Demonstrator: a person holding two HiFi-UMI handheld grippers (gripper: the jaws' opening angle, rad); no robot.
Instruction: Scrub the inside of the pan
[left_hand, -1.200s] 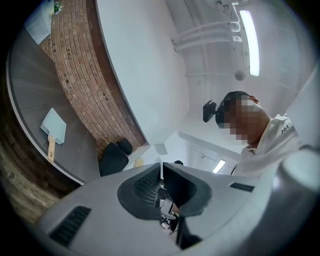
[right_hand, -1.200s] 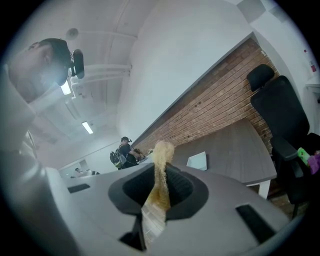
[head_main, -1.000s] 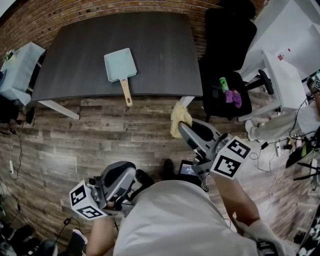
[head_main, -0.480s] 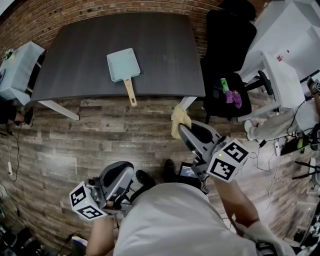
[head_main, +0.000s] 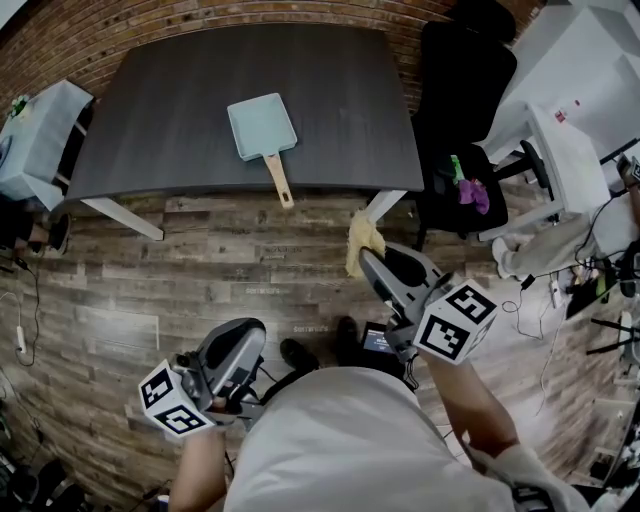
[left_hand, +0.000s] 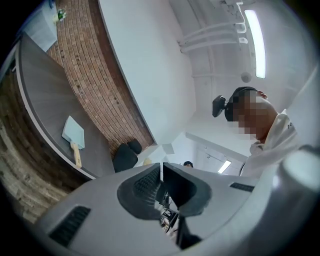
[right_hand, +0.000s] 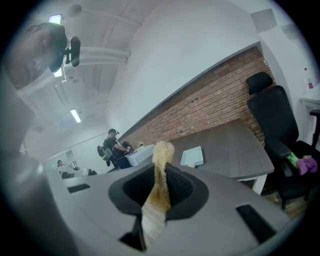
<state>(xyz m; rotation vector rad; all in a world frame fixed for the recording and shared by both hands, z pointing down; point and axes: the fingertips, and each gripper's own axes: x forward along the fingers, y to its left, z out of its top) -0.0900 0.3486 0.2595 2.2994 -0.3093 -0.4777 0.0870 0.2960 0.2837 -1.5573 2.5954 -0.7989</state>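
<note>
Two grippers are hanging over the wood floor (head_main: 150, 260), both well short of the dark table (head_main: 170, 110), the largest thing here. The square pale-blue pan (head_main: 262, 126) is lying open side up near the table's front edge, apparently with nothing in it. Right gripper (right_hand: 160, 167) is clamping a yellow cloth (right_hand: 162, 150), with a tuft poking out past the tips. Left gripper (left_hand: 161, 167) is sitting with jaws pressed together and nothing between them. For a good scrub, I judge the left should be opening to pin the wooden handle (head_main: 280, 181), which is pointing toward the person. That should stop the pan skating while the cloth is working flat across the bottom and into the corners.
</note>
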